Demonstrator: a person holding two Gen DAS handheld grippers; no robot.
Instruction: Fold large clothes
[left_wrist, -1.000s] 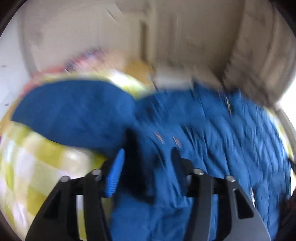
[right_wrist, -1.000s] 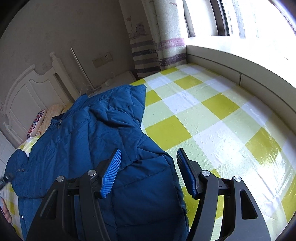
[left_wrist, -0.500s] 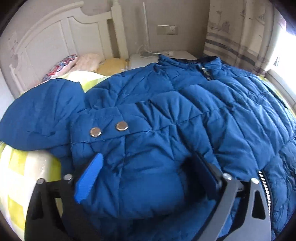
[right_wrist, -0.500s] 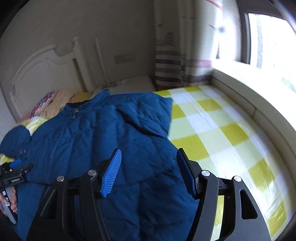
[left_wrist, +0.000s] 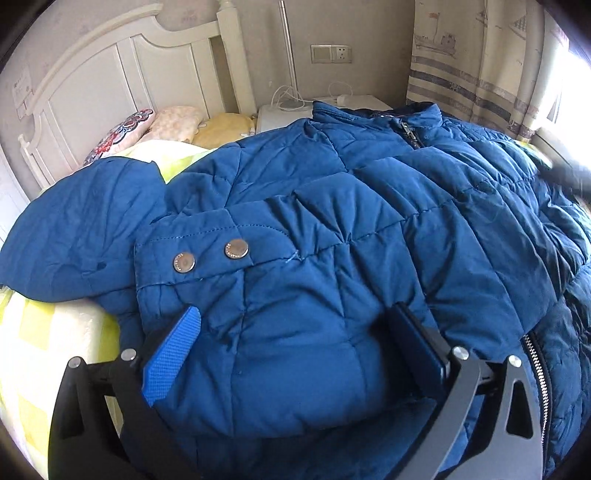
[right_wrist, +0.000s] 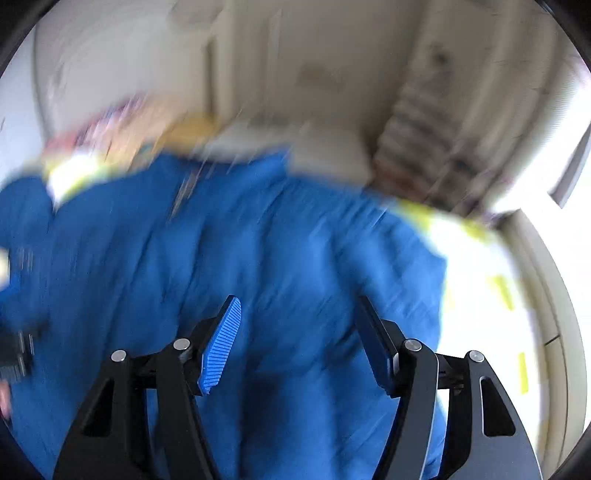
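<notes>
A large blue quilted jacket (left_wrist: 332, 206) lies spread over the bed, collar and zip at the far side. A sleeve is folded across its front, with the cuff and its two metal snaps (left_wrist: 207, 254) just beyond my left gripper (left_wrist: 295, 312). That gripper stands wide open, a puffed fold of sleeve bulging between the fingers without being pinched. In the blurred right wrist view my right gripper (right_wrist: 298, 301) hovers over the jacket (right_wrist: 258, 240). Its jaws are opening and nothing sits between them.
The yellow and white checked bedsheet (left_wrist: 44, 332) shows at the left. Pillows (left_wrist: 177, 118) lean against the white headboard (left_wrist: 110, 74). A white nightstand (left_wrist: 288, 110) and a striped curtain (left_wrist: 461, 74) stand behind. The jacket's hood (left_wrist: 74, 229) lies at the left.
My left gripper sank onto the folded sleeve, opened wide, and has held still since. The right gripper swung left across the jacket and its view is now smeared by motion.
</notes>
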